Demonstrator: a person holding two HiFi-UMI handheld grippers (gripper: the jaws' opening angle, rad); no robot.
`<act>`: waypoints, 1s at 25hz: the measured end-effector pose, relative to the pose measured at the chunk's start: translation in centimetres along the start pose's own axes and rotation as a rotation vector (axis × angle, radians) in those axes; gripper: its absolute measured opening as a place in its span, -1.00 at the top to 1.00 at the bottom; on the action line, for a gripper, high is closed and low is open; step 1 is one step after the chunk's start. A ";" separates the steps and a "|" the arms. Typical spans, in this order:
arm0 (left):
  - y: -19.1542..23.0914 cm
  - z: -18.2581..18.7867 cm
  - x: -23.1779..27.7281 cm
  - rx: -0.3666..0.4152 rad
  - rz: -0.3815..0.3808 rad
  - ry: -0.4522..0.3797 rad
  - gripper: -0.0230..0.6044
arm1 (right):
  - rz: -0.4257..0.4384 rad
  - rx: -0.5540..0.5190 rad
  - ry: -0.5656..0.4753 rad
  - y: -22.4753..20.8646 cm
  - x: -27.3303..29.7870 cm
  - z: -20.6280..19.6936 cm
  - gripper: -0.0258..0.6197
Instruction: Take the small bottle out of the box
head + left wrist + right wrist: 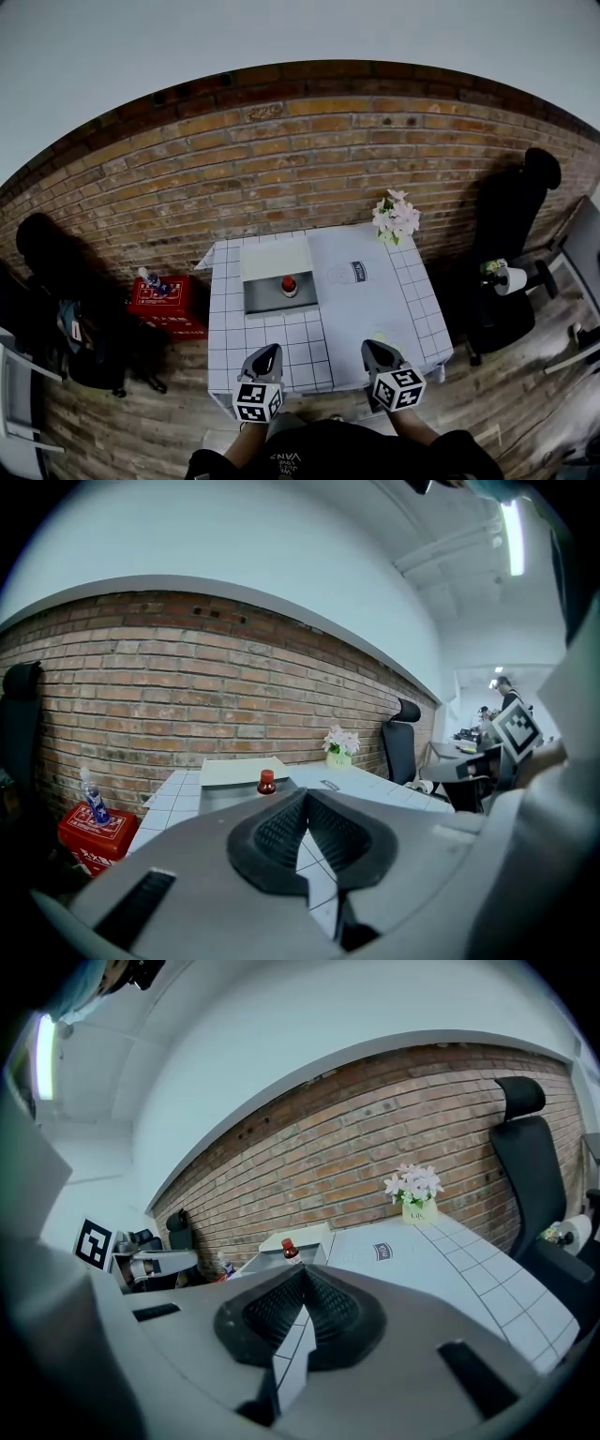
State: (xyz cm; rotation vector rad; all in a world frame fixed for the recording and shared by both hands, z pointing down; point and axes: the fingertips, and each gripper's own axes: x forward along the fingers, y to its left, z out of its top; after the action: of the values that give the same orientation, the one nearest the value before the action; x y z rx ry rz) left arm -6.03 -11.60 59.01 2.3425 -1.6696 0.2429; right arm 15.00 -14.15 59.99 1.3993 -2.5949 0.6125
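— Head view?
— The small bottle (pixel 289 285) stands upright in the box (pixel 258 302), well ahead; left gripper (pixel 271 350) nearer than right gripper (pixel 372 347).
— Left gripper view?
— Jaws pressed together, empty; bottle ahead, slightly left.
— Right gripper view?
— Jaws together, empty; bottle almost dead ahead.

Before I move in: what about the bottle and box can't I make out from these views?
- small bottle: only its top shows in both gripper views; the box wall hides the rest.
- Bottle label: head view, too small to read.
- Box floor: gripper views, hidden by its near wall.
- Print on the dark label on the table: too small in every view.
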 end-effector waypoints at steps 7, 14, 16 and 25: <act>1.7 1.1 1.1 0.005 -0.002 -0.005 0.89 | -0.009 0.017 -0.005 0.3 1.5 0.4 0.92; 4.6 2.6 2.9 0.022 -0.050 -0.009 0.89 | -0.047 0.032 -0.030 1.5 4.1 1.4 0.92; 5.5 2.9 3.4 0.028 -0.067 -0.008 0.89 | -0.059 0.038 -0.037 2.0 5.0 1.6 0.92; 9.2 3.5 5.3 0.062 -0.148 0.006 0.89 | -0.116 0.062 -0.062 4.0 8.6 1.8 0.92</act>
State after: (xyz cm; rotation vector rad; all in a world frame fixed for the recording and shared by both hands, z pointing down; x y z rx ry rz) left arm -13.04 -20.32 58.15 2.4945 -1.4969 0.2763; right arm 7.02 -19.57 59.76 1.6000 -2.5387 0.6480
